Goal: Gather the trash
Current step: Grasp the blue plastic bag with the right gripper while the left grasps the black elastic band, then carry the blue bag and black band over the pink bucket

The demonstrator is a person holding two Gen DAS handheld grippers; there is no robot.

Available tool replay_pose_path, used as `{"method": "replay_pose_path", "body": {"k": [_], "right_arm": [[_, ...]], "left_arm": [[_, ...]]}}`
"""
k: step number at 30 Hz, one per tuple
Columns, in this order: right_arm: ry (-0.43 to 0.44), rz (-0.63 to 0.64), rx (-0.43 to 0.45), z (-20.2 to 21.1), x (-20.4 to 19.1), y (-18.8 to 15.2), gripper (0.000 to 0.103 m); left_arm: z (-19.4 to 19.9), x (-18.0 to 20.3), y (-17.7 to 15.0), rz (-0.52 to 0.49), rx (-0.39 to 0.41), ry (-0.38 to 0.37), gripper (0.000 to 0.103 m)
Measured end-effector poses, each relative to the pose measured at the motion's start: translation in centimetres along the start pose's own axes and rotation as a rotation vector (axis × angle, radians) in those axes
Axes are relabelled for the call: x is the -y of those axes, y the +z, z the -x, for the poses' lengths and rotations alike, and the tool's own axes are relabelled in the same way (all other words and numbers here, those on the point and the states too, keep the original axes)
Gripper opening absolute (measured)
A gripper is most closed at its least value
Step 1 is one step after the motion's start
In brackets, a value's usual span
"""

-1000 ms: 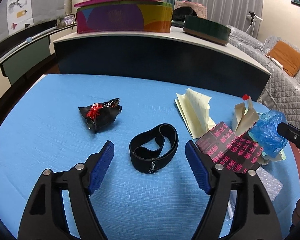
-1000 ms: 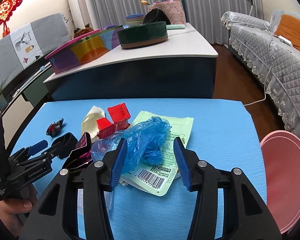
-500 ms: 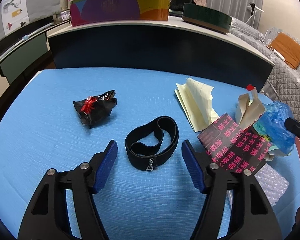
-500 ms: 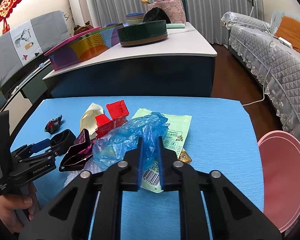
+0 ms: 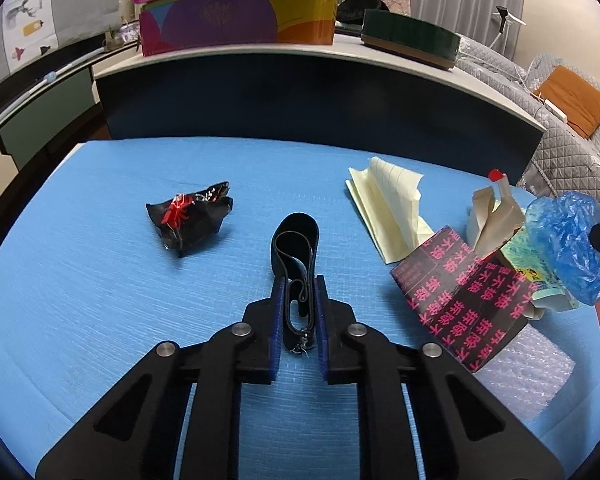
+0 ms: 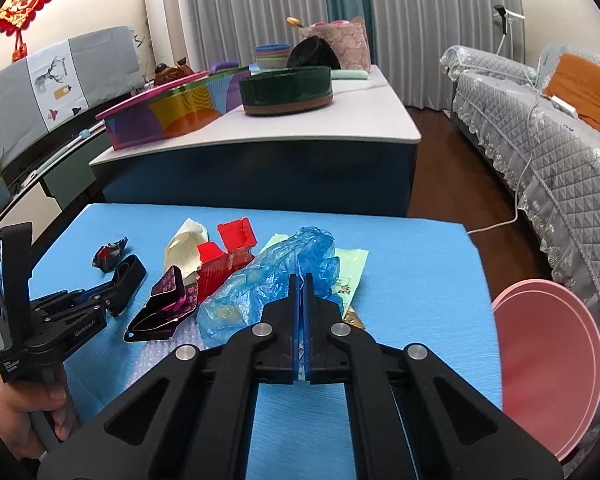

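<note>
Surface: low table (image 5: 100, 280) under a blue cloth.
Left side: crumpled black wrapper (image 5: 190, 218), lying alone.
Middle: black strap (image 5: 296, 240), squeezed into a narrow loop.
Right side: yellow lined paper (image 5: 384, 200), black box with pink lettering (image 5: 460, 296), bubble wrap (image 5: 528, 364), green printed pouch (image 6: 350, 276), blue plastic bag (image 6: 260, 284) over the heap.

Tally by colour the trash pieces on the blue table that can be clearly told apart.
Black: 3 (crumpled wrapper, elastic band, box with pink print)
Blue: 1 (plastic bag)
Red: 1 (torn carton)
Pale yellow: 1 (lined paper)
Green: 1 (pouch)
Clear: 1 (bubble wrap)
Total: 8
</note>
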State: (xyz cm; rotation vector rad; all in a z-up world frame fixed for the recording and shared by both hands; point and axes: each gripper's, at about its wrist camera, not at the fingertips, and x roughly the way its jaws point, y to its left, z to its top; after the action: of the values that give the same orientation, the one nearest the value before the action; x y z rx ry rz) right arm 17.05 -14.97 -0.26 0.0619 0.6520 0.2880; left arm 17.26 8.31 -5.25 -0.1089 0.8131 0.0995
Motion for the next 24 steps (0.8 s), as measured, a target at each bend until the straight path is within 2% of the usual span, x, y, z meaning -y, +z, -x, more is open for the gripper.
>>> {"method": "replay_pose_path", "body": {"k": [9,24], "right_arm": [[-0.037,-0.005,0.057,3.2,1.2,0.0,0.001],[-0.118,-0.015,0.122,9.0,4.4,-1.0,0.001]], "left_arm": [[3.0,1.6,0.3,-0.031,0.102,-0.031,0.014],[6.9,4.8,-0.1,-0.082,0.200,-0.105,0.014]]}}
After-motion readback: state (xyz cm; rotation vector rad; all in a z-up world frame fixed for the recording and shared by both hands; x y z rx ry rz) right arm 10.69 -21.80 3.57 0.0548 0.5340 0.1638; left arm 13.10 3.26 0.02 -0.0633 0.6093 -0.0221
